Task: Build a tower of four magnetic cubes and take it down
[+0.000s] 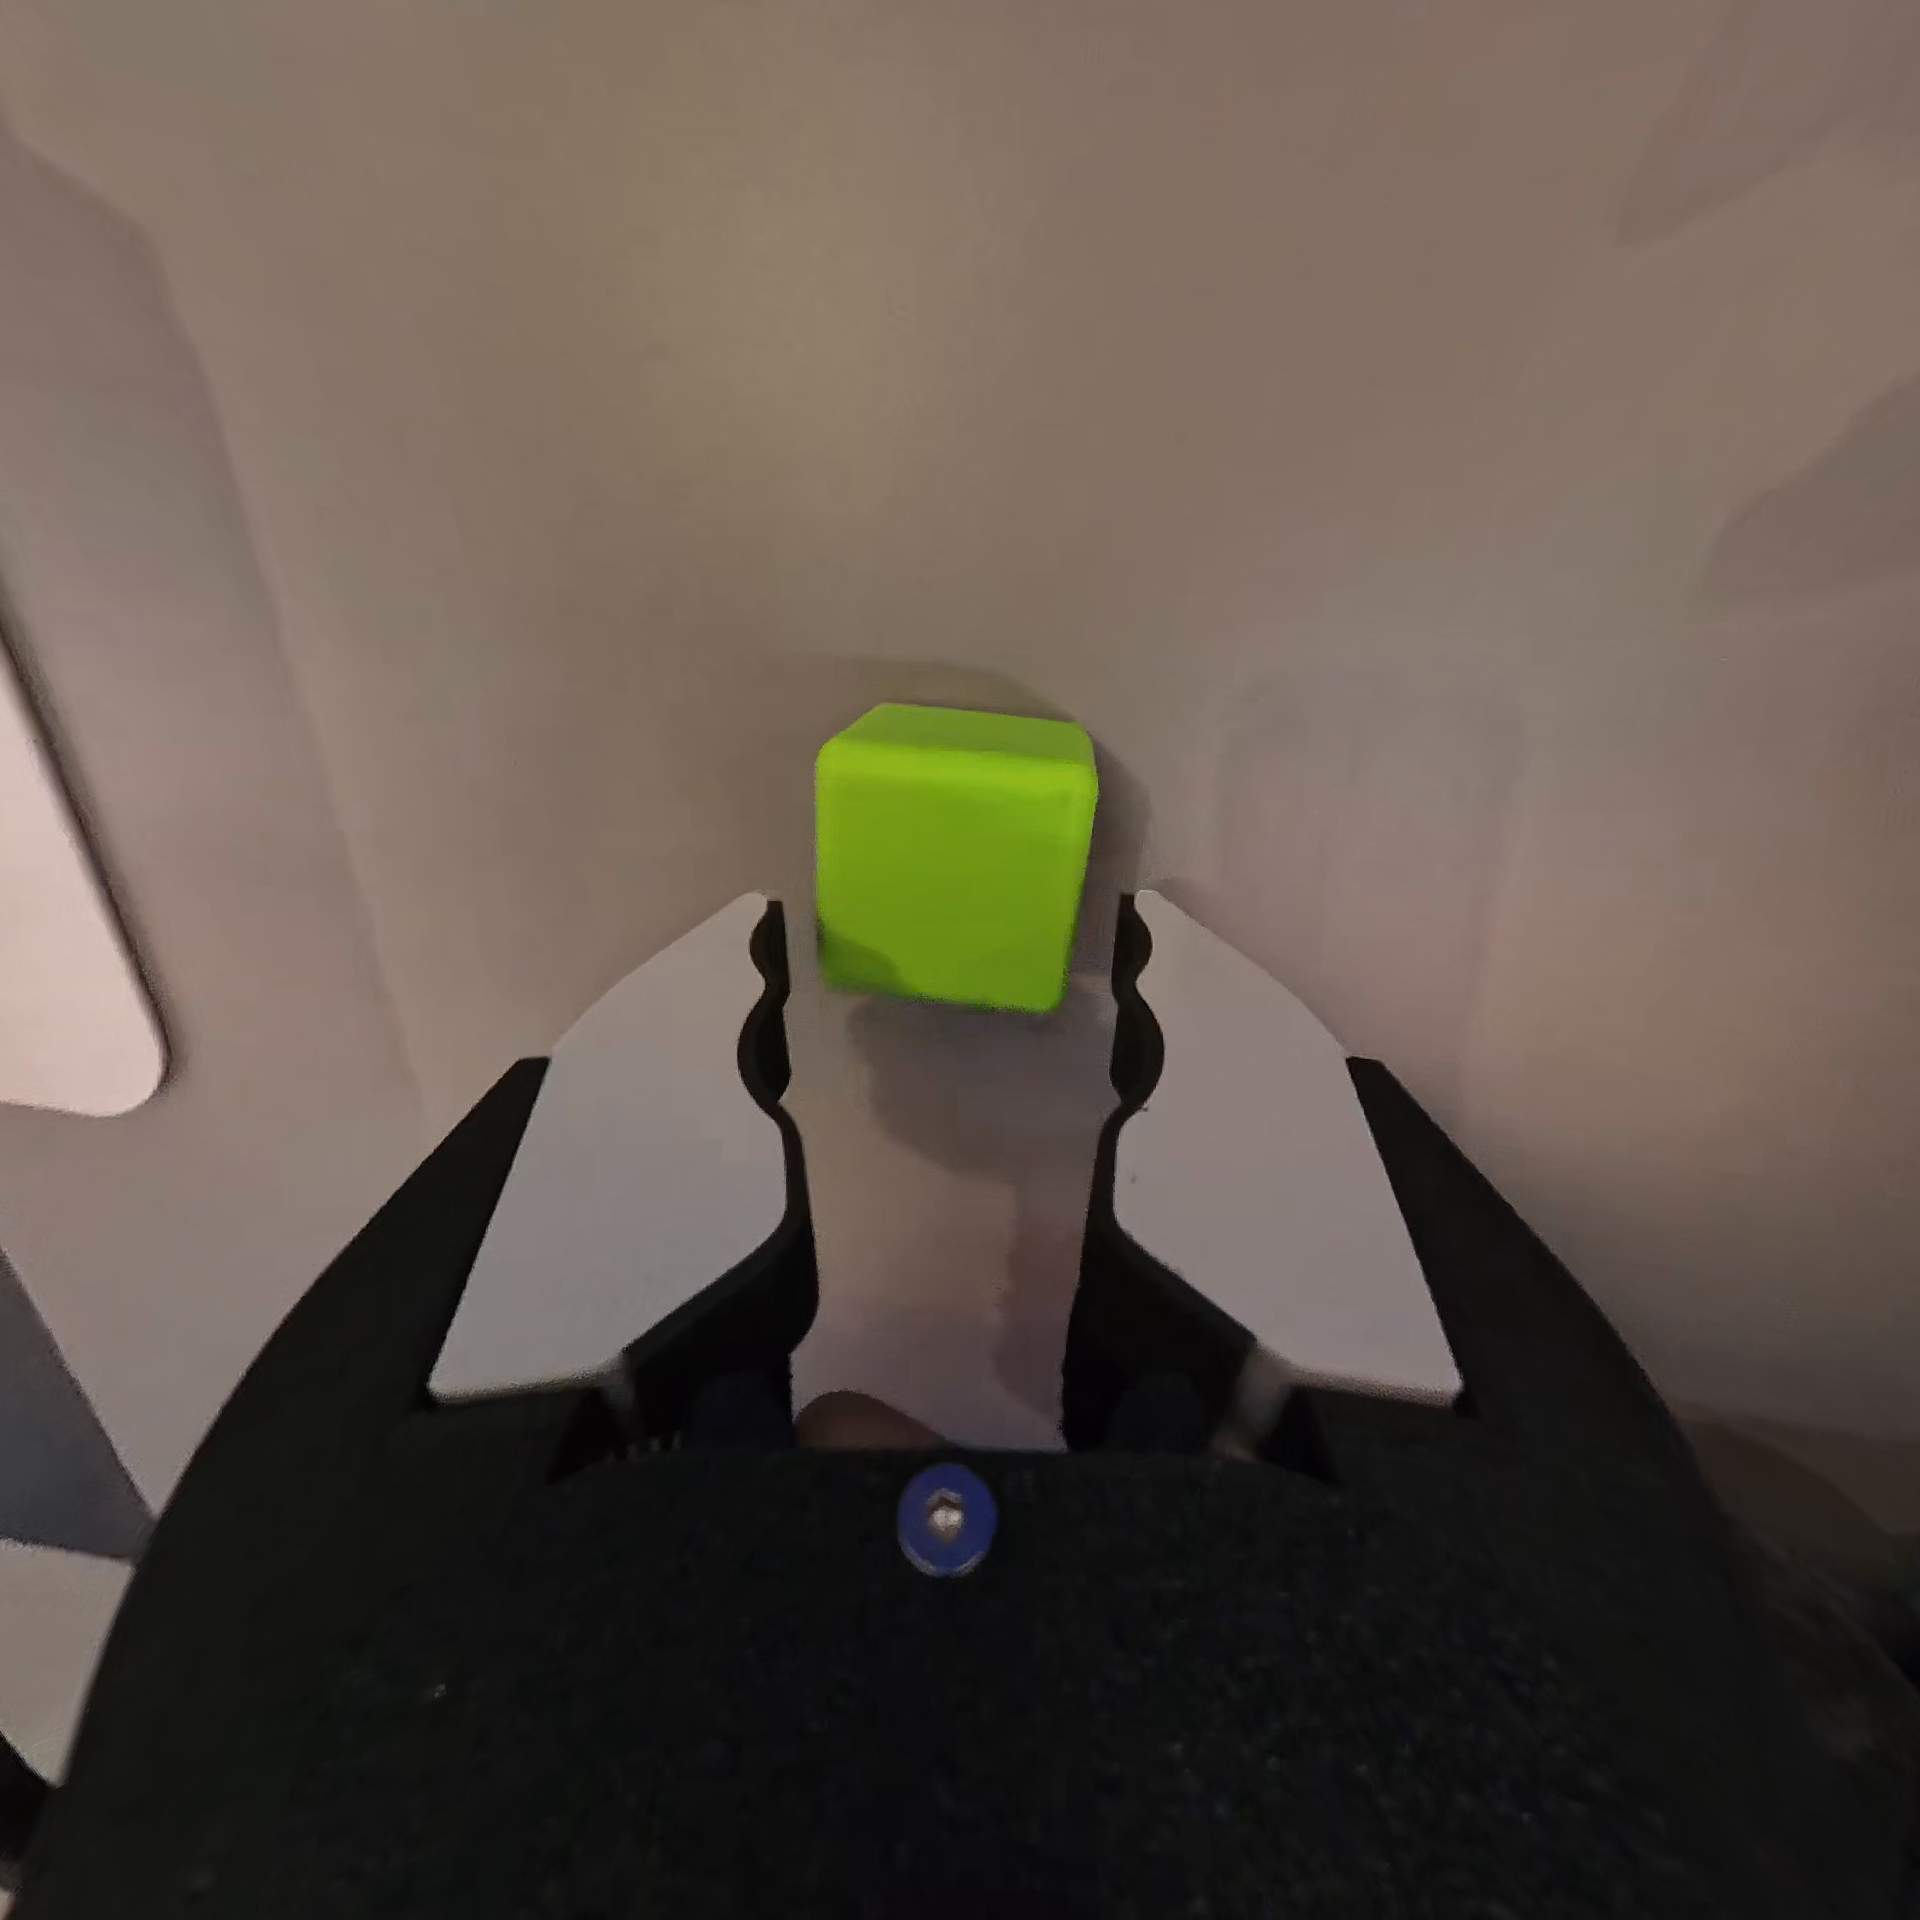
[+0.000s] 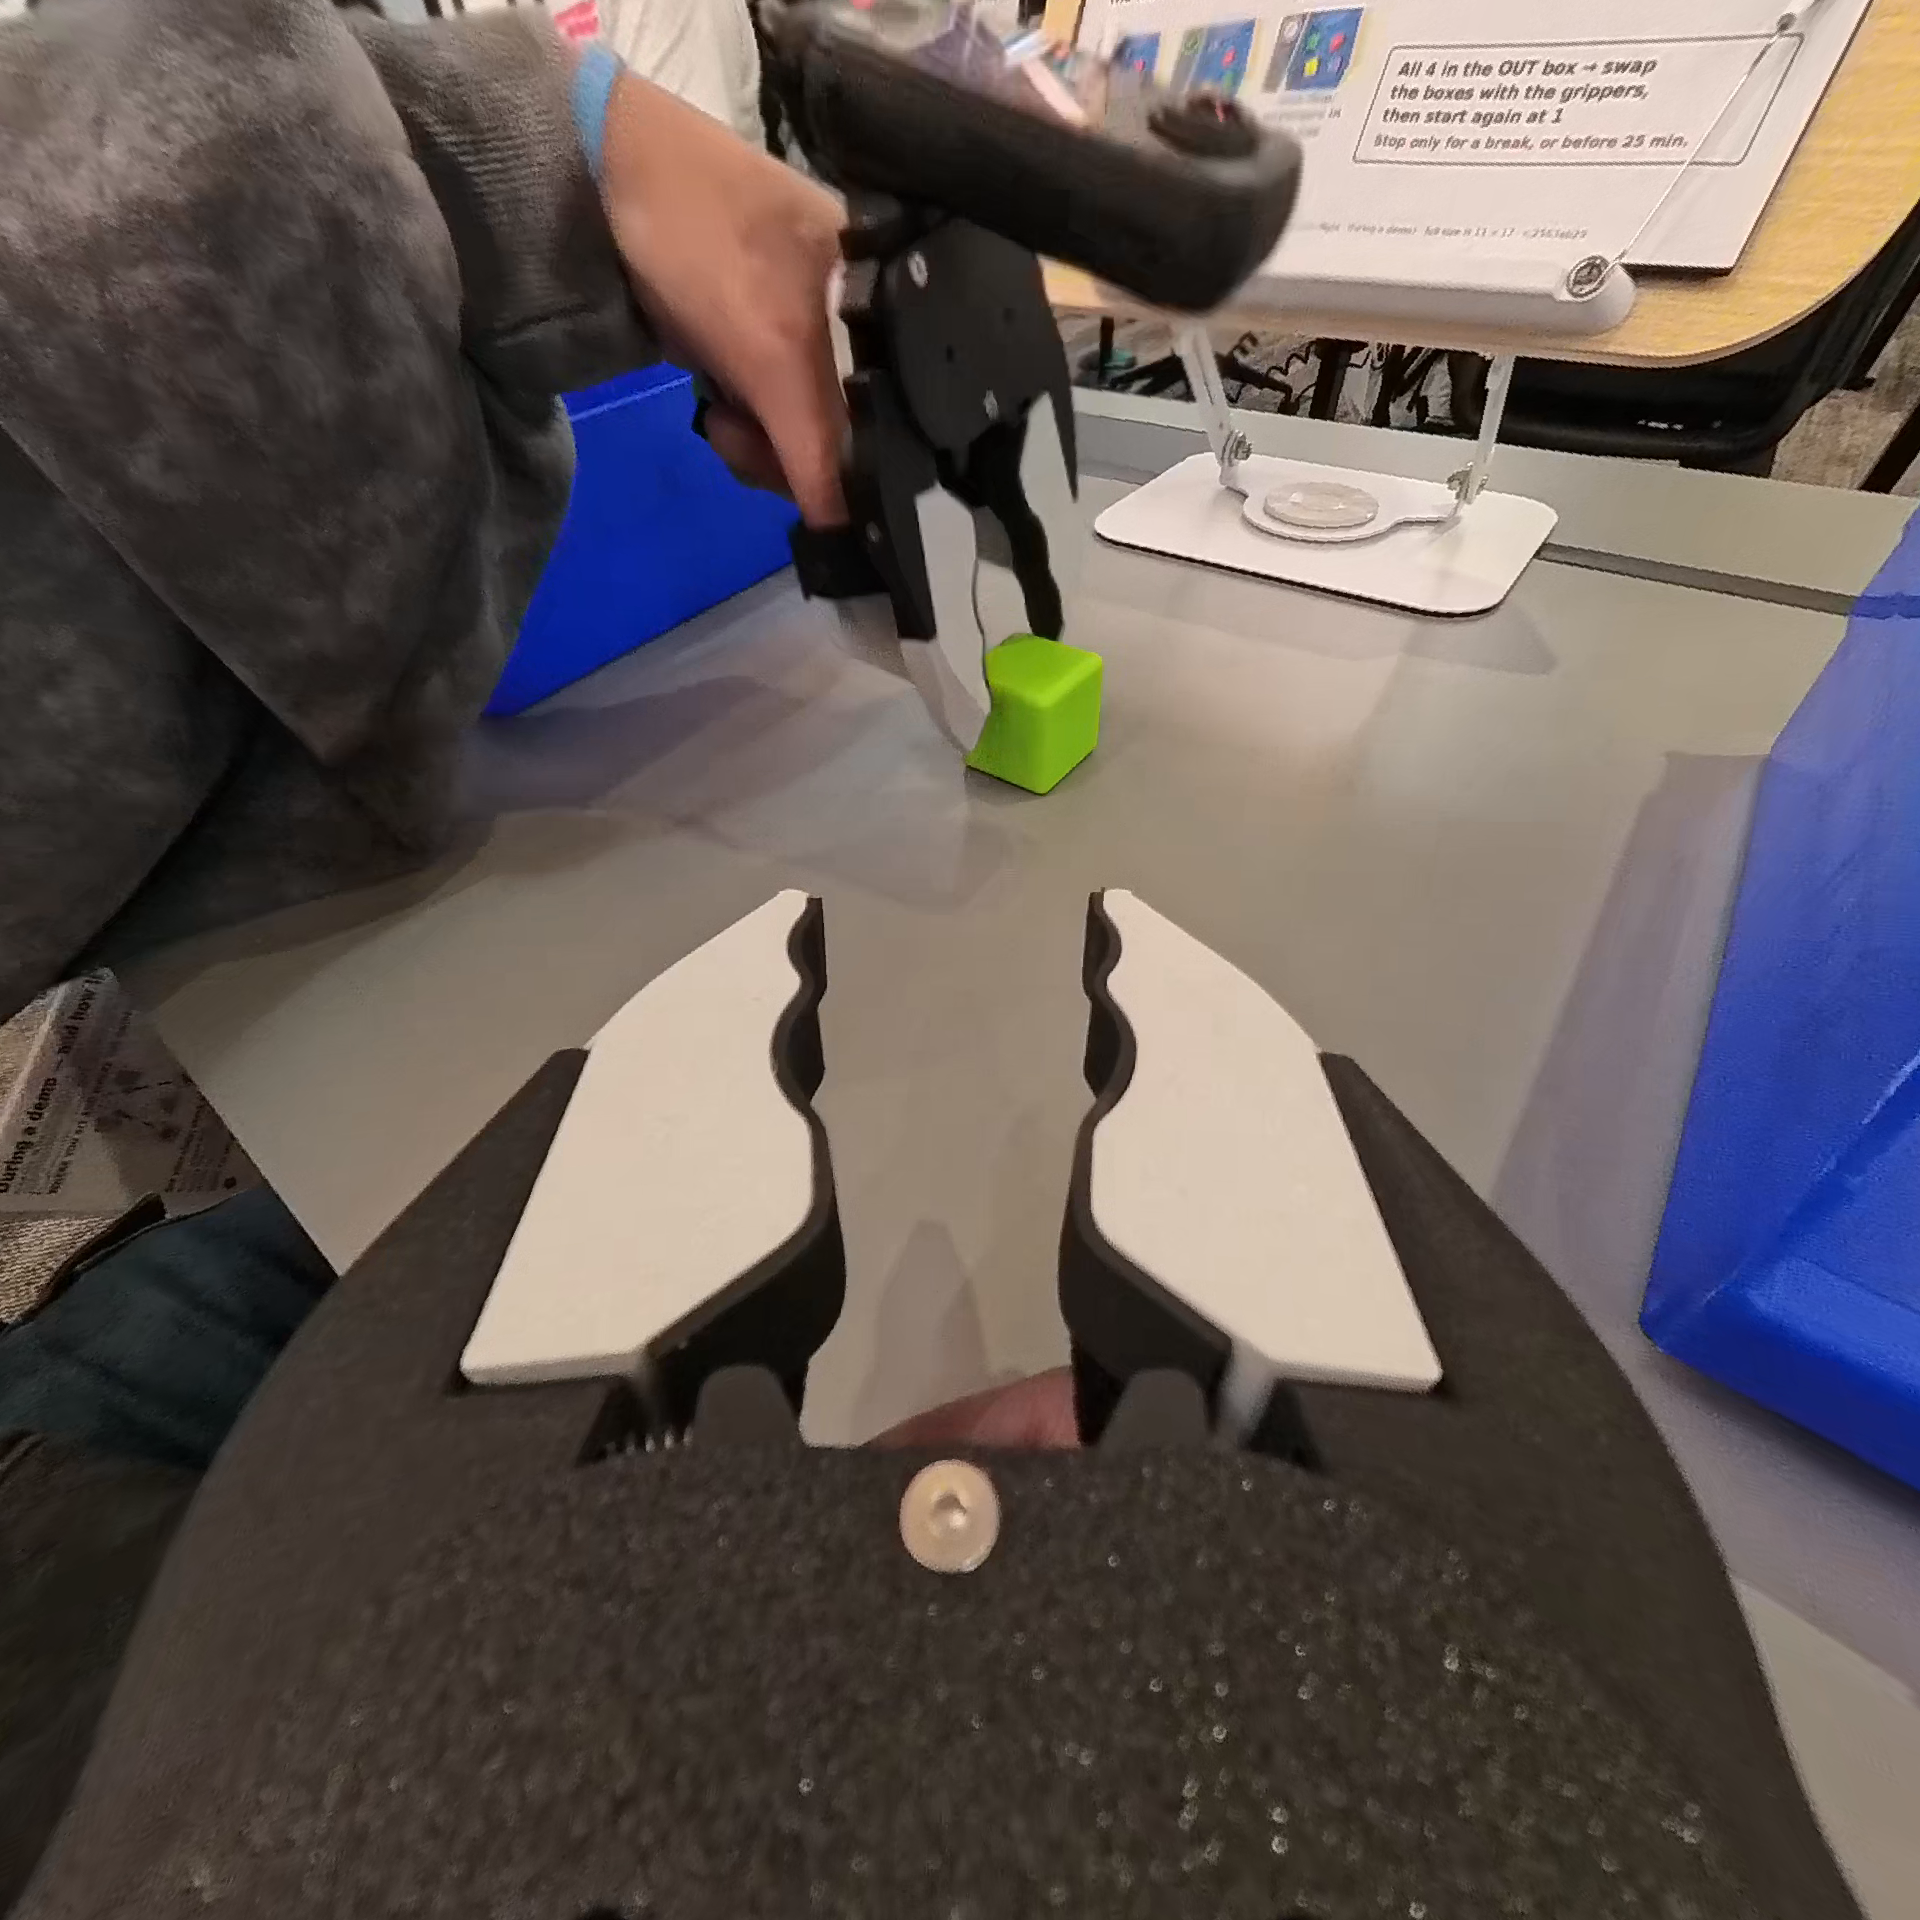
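- There are two blue bins on the table: one blue bin (image 2: 644,520) sits far left behind my left arm, and another blue bin (image 2: 1808,1091) stands at the right edge of the right wrist view. I cannot see inside either one, so I cannot tell what they hold.
- The green cube (image 1: 954,857) sits alone on the grey table (image 2: 1299,883), roughly between the two bins and well ahead of my right tool.
- My left gripper (image 1: 951,904) points down at the cube with its fingers spread apart, one on each side of the cube's near end. A narrow gap shows on both sides, so nothing is clamped. From the right wrist view, one white finger (image 2: 951,665) hangs just beside the cube's left face, with the dark one behind it.
- My right gripper (image 2: 954,904) hovers low over bare table, its fingers apart with nothing between them.
- My left hand (image 2: 738,301) grips the black handle, with a grey sleeve (image 2: 260,364) covering the arm.
- Past the cube stands a white stand (image 2: 1340,530) holding a printed instruction sheet (image 2: 1507,135), and behind that is a wooden tabletop edge (image 2: 1766,301).
- The table surface is smooth and faintly reflective, showing soft shadows under the cube and my tools.
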The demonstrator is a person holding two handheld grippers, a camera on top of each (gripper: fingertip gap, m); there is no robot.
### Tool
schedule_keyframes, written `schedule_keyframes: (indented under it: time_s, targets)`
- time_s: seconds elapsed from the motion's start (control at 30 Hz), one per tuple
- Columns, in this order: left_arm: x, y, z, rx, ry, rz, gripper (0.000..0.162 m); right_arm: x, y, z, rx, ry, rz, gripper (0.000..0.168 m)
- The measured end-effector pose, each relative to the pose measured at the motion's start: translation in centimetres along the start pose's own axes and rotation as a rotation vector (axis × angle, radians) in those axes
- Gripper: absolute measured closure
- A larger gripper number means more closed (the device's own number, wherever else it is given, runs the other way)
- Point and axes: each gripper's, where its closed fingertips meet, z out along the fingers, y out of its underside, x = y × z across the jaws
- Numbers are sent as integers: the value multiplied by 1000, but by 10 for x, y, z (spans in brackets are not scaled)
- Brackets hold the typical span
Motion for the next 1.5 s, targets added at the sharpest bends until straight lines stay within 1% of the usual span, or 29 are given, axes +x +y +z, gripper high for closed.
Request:
schedule_keyframes:
  time_s: [0.03,0.1,0.17,0.23,0.3,0.33,0.37,0.4,0.43,0.5,0.6,0.67,0.73,0.8,0.9,1.0,1.1,1.13,1.23,1.33,1.4,1.5]
  targets:
    - [-1,0,-10,31,-18,-16,101,0,0,0,0,-1,1,120]
    - [-1,-2,-38,143,-75,-69,101,0,0,-1,0,-4,3,120]
    - [-7,-3,-77,298,-214,-171,101,-1,1,-1,-3,-6,7,120]
    - [-2,1,-115,475,-341,-312,100,-1,1,0,-6,-10,11,120]
    - [13,14,-148,657,-464,-478,105,-3,3,1,-11,-14,10,120]
    - [23,28,-161,727,-538,-571,110,-3,3,1,-13,-17,11,120]
    - [36,44,-170,777,-604,-661,112,-5,4,1,-14,-22,15,120]
    - [52,60,-173,807,-640,-735,114,-6,4,2,-17,-28,19,120]
    - [69,75,-171,818,-655,-796,111,-8,5,2,-18,-35,23,120]
    - [101,109,-161,799,-689,-907,104,-10,7,3,-26,-43,21,120]
    - [146,151,-145,790,-731,-1031,104,-14,11,6,-41,-52,15,120]
    - [171,175,-130,751,-733,-1100,103,-16,12,7,-47,-58,14,120]
    - [189,193,-120,725,-735,-1148,103,-18,12,9,-49,-60,7,120]
    - [196,211,-117,698,-760,-1206,104,-21,10,11,-43,-68,9,120]
    - [196,223,-120,687,-780,-1261,102,-26,11,14,-50,-82,5,120]
    - [182,231,-130,651,-842,-1269,102,-30,13,16,-58,-91,-3,120]
    - [155,226,-143,650,-827,-1263,100,-31,14,16,-59,-100,4,120]
    - [141,223,-149,639,-822,-1232,97,-31,14,16,-58,-101,5,120]
    - [89,220,-165,511,-816,-1051,100,-30,13,15,-56,-105,7,120]
    - [27,230,-169,350,-777,-881,103,-29,11,13,-49,-108,15,120]
    - [-7,231,-161,260,-693,-740,99,-29,11,13,-47,-113,22,120]
    - [-42,231,-138,143,-505,-565,99,-32,11,14,-50,-121,23,121]
